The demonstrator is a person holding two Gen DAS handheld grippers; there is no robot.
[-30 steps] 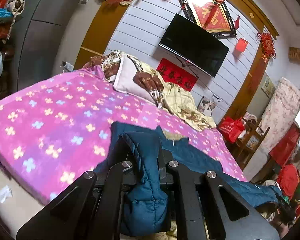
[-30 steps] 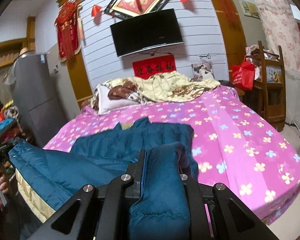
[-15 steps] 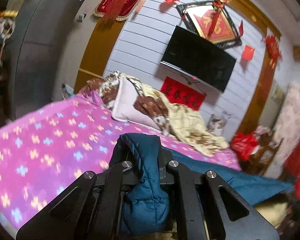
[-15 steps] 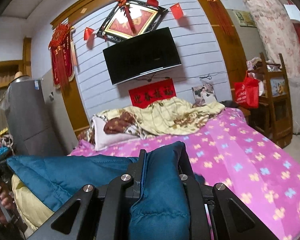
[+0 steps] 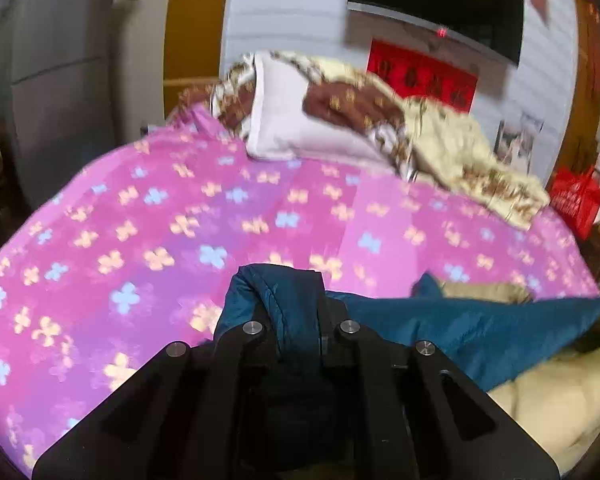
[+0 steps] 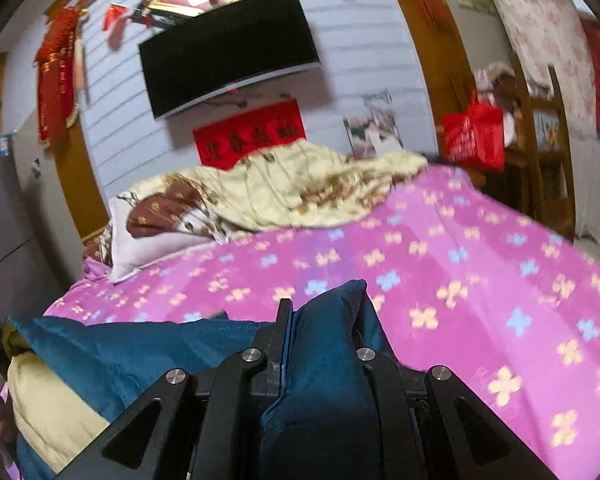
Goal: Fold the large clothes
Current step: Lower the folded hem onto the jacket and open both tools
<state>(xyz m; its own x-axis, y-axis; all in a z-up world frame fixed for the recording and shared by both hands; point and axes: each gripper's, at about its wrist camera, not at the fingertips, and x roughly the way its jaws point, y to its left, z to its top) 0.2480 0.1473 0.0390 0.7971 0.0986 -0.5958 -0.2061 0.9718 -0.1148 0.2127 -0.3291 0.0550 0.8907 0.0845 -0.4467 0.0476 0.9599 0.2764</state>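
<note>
A dark teal padded jacket [image 5: 460,332] with a cream lining [image 5: 556,400] hangs stretched between my two grippers, lifted off the pink flowered bed [image 5: 180,220]. My left gripper [image 5: 296,304] is shut on a bunched fold of the jacket. My right gripper [image 6: 324,320] is shut on another fold of the jacket [image 6: 140,352], whose cream lining [image 6: 48,408] shows at the lower left. The jacket's lower part is hidden below both views.
A white pillow [image 5: 300,128] and a crumpled cream and brown quilt [image 6: 284,188] lie at the head of the bed. A television [image 6: 228,52] hangs on the wall behind. A red bag [image 6: 474,136] and wooden shelves [image 6: 548,128] stand right of the bed.
Both grippers have lifted the jacket off the bed and pulled it back toward me. The views have tilted down toward the bed again and are blurred by the movement.
</note>
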